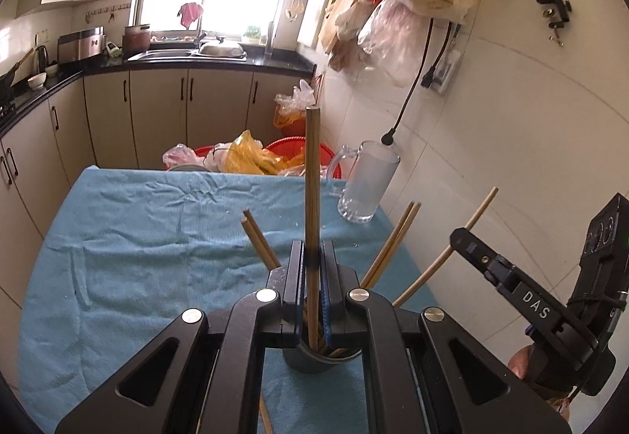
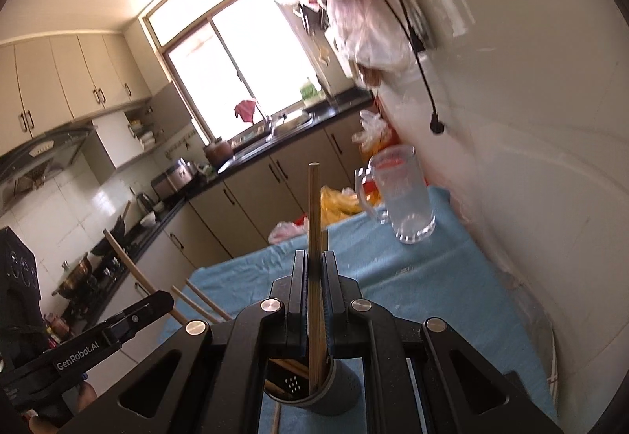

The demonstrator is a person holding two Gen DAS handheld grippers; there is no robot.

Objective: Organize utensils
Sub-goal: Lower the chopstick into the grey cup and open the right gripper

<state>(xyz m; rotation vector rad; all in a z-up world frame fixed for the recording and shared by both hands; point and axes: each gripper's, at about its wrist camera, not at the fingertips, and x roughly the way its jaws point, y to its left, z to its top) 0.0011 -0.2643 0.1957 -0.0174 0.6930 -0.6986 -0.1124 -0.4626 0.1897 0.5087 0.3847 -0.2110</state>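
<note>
My left claw (image 1: pixel 313 269) is pressed together on one chopstick (image 1: pixel 312 198). The stick stands upright, and its lower end is already inside the dark holder (image 1: pixel 314 359) just under the claw. My right claw (image 2: pixel 313 276) is also clamped on a chopstick (image 2: pixel 313 229), upright too, with its lower end going into the holder (image 2: pixel 334 390) below. The two views look much alike, so I cannot tell whether both claws hold the same stick or two different ones.

I judge the task to be well along. In the left view several other chopsticks (image 1: pixel 389 245) already lean out of the holder on both sides, and in the right view more ends (image 2: pixel 291 367) lie inside the cup. The holder stands on the blue cloth (image 1: pixel 149 245) that covers the surface.

What is left, as far as I see: the held stick or sticks must be let go so that they drop fully in. One thin stick (image 1: pixel 265 416) seems to lie on the cloth near the foot of the holder, at the lower edge of the left view; it probably still has to be picked up. A glass mug (image 1: pixel 367 182) stands empty at the far corner near the wall. I see no other loose utensils on the cloth, but the claws hide part of it.
</note>
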